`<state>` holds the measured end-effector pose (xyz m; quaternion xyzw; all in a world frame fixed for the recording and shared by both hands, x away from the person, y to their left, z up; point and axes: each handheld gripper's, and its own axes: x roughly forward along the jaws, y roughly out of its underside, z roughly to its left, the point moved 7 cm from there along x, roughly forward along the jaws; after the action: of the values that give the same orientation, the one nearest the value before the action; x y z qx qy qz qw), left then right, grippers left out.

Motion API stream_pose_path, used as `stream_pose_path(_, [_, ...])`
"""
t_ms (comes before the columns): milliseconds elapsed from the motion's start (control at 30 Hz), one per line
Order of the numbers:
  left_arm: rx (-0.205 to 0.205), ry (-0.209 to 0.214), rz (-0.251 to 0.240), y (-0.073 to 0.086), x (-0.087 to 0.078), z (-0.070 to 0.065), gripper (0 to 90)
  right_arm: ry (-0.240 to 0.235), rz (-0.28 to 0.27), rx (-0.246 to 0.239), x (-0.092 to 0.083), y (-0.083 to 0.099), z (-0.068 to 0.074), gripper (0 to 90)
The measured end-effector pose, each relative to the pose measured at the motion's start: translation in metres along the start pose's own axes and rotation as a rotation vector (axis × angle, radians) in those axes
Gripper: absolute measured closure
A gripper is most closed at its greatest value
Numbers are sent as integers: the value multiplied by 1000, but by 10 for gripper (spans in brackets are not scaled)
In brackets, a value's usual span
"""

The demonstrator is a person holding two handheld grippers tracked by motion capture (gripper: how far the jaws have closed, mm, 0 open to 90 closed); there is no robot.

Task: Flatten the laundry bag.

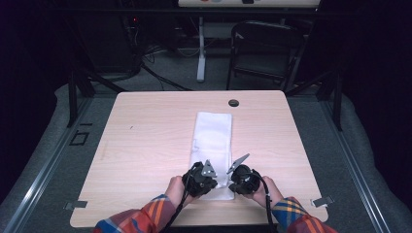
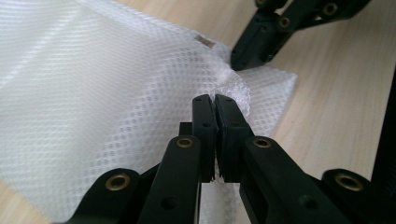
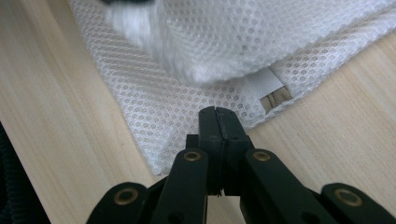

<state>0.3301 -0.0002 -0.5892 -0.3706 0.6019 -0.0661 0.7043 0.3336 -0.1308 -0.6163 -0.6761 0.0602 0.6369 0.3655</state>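
A white mesh bag [image 1: 213,133] lies folded into a long strip down the middle of the table [image 1: 145,145]. Both hands meet at its near end. In the left gripper view my left gripper [image 2: 215,100] is shut, with a small bunch of the mesh bag [image 2: 93,93] pinched at its tips and lifted. My right gripper [image 2: 238,58] bites the same end just beyond it. In the right gripper view my right gripper [image 3: 217,112] is shut at the edge of the lower mesh layer [image 3: 154,107], beside a zipper tab [image 3: 275,95]. From above, the left gripper [image 1: 206,180] and right gripper [image 1: 238,179] sit side by side.
A round cable hole [image 1: 233,103] sits in the table near its far edge. A black chair [image 1: 265,48] and a white desk leg [image 1: 201,48] stand on the floor beyond. Bare wood lies on both sides of the bag.
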Motion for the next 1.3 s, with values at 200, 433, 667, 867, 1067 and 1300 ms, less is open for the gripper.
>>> stream_pose_path(200, [-15, -19, -6, 3, -9, 10, 878, 4, 18, -5, -1, 1, 0, 900])
stream_pose_path(433, [-50, -50, -26, 7, -21, 23, 880, 8, 25, -15, -1, 2, -1, 900])
stream_pose_path(667, [-106, -72, -44, 17, -37, 36, 880, 9, 22, 13, 0, 5, -4, 900])
stream_pose_path(867, [-89, -55, -39, 15, -33, 29, 880, 36, -42, 5, -8, -7, -6, 900])
stream_pose_path(1067, [-70, -50, -31, 12, -25, 23, 879, 20, -87, -18, 1, -29, 9, 900])
stream_pose_path(1300, [-56, -80, -30, 13, -27, 26, 878, 1, -96, -43, 24, -37, 18, 900])
